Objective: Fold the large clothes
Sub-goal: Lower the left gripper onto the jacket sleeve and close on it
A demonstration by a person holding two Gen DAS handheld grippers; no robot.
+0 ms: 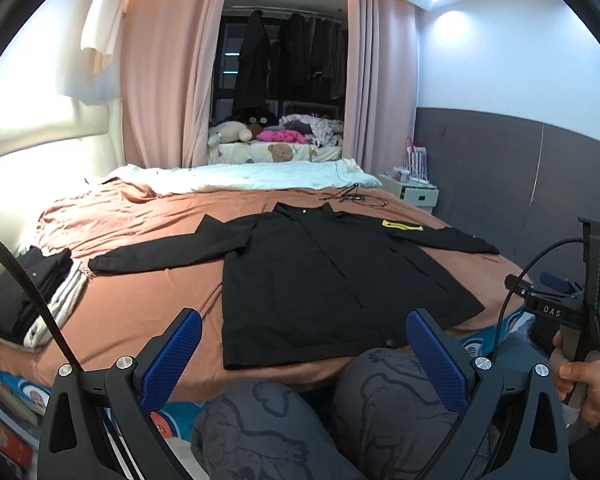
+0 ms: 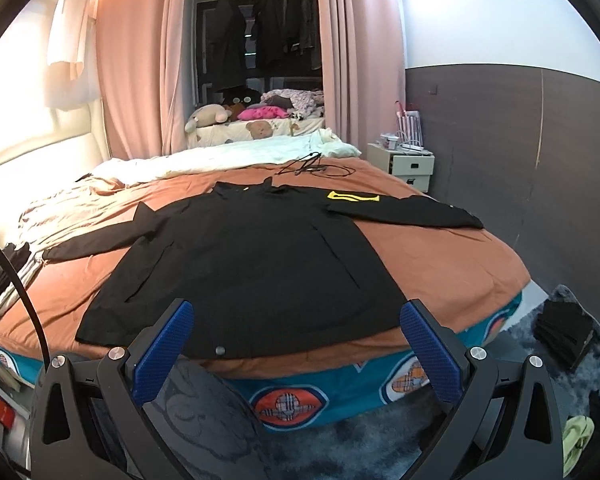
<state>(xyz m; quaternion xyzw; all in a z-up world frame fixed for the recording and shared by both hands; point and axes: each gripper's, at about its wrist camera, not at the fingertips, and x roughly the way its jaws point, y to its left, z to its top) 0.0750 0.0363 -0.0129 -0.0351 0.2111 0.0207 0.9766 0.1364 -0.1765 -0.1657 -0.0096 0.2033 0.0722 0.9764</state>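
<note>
Bed: shirt flat; 2 grippers open, raised.

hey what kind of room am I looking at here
Most likely a home bedroom. A large bed fills the middle with a black garment spread flat on it, pink curtains frame a window nook with stuffed toys, and a small nightstand stands beside the bed.
</note>
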